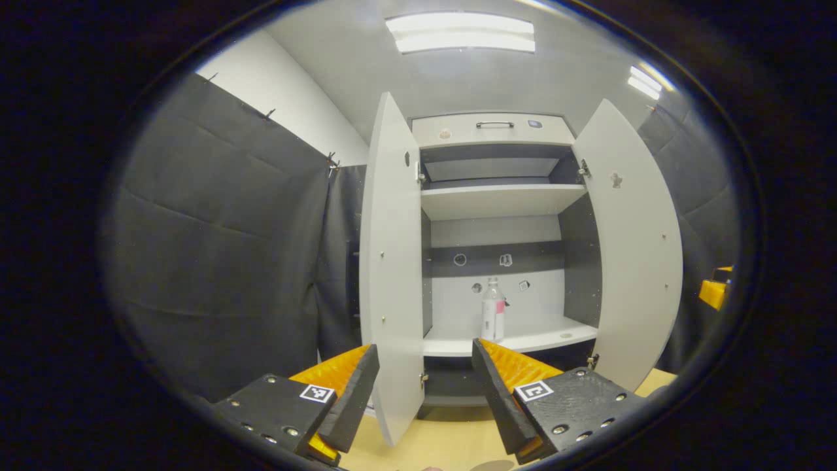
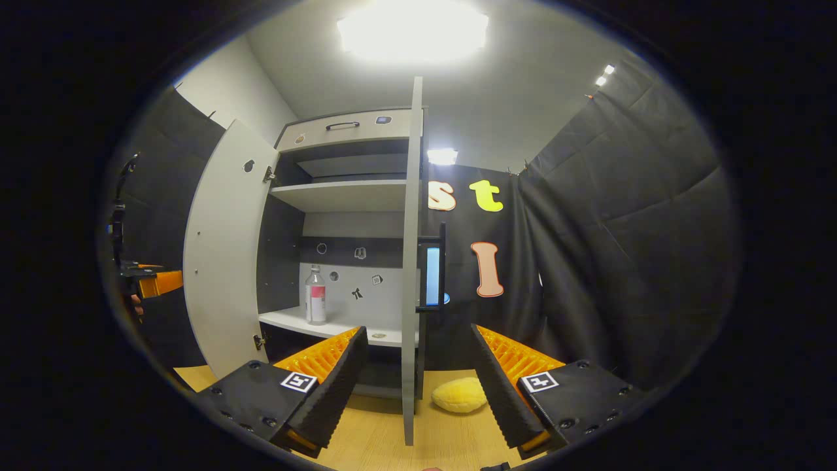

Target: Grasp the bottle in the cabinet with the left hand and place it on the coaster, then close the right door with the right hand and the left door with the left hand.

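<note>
Your left gripper view is evenly lit by a ceiling panel (image 1: 460, 33) at twelve o'clock, crisp in the middle. In your right gripper view the ceiling light (image 2: 412, 29) at twelve o'clock blows out into glare. Both views bend straight edges toward the rim, and the cabinet interior (image 1: 497, 261) sits in soft shadow.

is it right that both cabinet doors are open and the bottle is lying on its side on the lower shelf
Not quite. Both doors, the left door and the right door, are open, and the bottle is on the lower shelf, but it stands upright, not on its side. The left gripper view shows it plainly.
</note>
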The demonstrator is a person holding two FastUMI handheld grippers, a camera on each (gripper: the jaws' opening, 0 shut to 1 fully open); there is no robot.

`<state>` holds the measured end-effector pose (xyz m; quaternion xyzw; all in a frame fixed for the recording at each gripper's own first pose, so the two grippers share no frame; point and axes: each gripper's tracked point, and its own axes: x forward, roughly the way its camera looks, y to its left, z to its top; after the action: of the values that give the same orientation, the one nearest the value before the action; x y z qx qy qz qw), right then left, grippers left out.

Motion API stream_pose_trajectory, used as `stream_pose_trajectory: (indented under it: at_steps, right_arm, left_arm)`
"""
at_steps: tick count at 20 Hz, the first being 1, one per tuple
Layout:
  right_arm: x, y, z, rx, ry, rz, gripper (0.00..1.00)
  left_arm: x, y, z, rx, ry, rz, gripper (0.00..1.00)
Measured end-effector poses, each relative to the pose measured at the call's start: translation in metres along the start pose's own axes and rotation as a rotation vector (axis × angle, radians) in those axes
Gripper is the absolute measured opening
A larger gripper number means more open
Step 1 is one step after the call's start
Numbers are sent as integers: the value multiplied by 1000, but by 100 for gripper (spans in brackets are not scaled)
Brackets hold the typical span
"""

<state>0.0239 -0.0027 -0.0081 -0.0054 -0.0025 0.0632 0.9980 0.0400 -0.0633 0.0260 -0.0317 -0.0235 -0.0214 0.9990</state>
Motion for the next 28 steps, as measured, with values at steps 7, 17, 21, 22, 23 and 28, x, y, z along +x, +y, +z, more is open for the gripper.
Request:
stream_pose_trajectory:
  at_steps: [7, 17, 21, 22, 23, 28]
  right_arm:
    - [-3, -22, -16, 36, 28, -12, 97]
    - [3, -48, -32, 62, 61, -185, 97]
    - [9, -48, -33, 78, 58, -244, 97]
    - [10, -48, -34, 77, 60, -257, 97]
    - [12, -47, -34, 76, 63, -265, 97]
    - [14, -46, -35, 55, 66, -312, 97]
  left_arm:
    - [76, -63, -2, -16, 17, -84, 84]
    - [216, -117, -33, -86, 54, -231, 81]
    - [259, -129, -52, -81, 59, -271, 84]
    - [270, -133, -56, -73, 63, -283, 84]
    - [280, -137, -60, -65, 65, -292, 84]
    - [331, -150, -94, -34, 105, -317, 84]
